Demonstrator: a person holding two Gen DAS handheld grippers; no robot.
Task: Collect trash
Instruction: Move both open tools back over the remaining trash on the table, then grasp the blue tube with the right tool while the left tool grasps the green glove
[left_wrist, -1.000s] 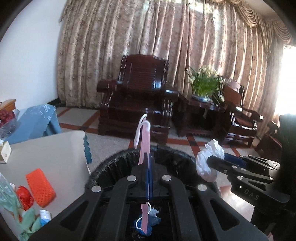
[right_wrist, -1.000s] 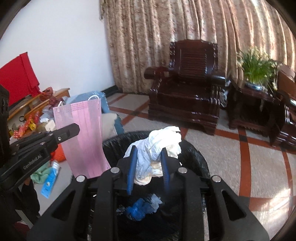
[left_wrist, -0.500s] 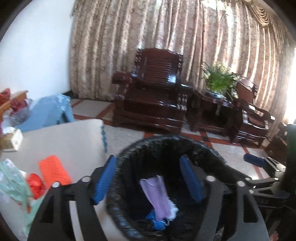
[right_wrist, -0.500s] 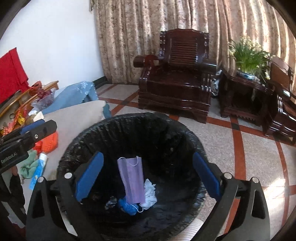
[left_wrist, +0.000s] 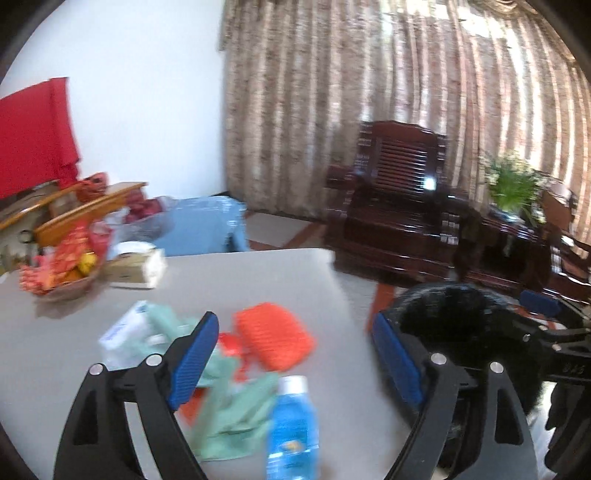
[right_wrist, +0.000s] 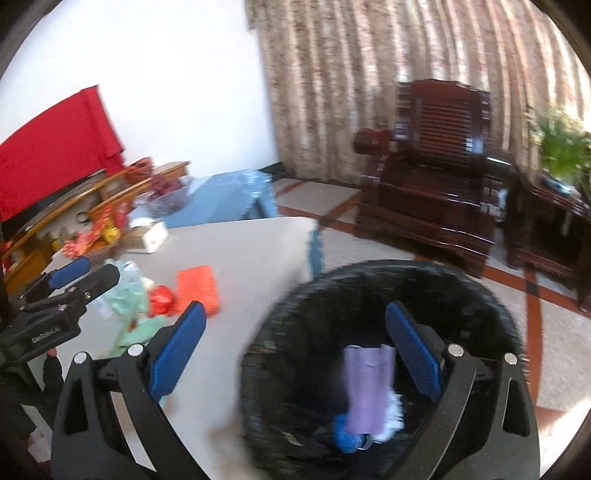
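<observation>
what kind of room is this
Most likely a home living room: a carved dark wooden armchair stands before long patterned curtains, with a potted plant on a side table and a cluttered grey table beside a black-lined trash bin.

Motion blur smears both views. Just ahead of the left tool, the blue bottle runs off the bottom edge, its label unreadable. Under the right tool, the bin hides whatever lies beneath the purple mask.
</observation>
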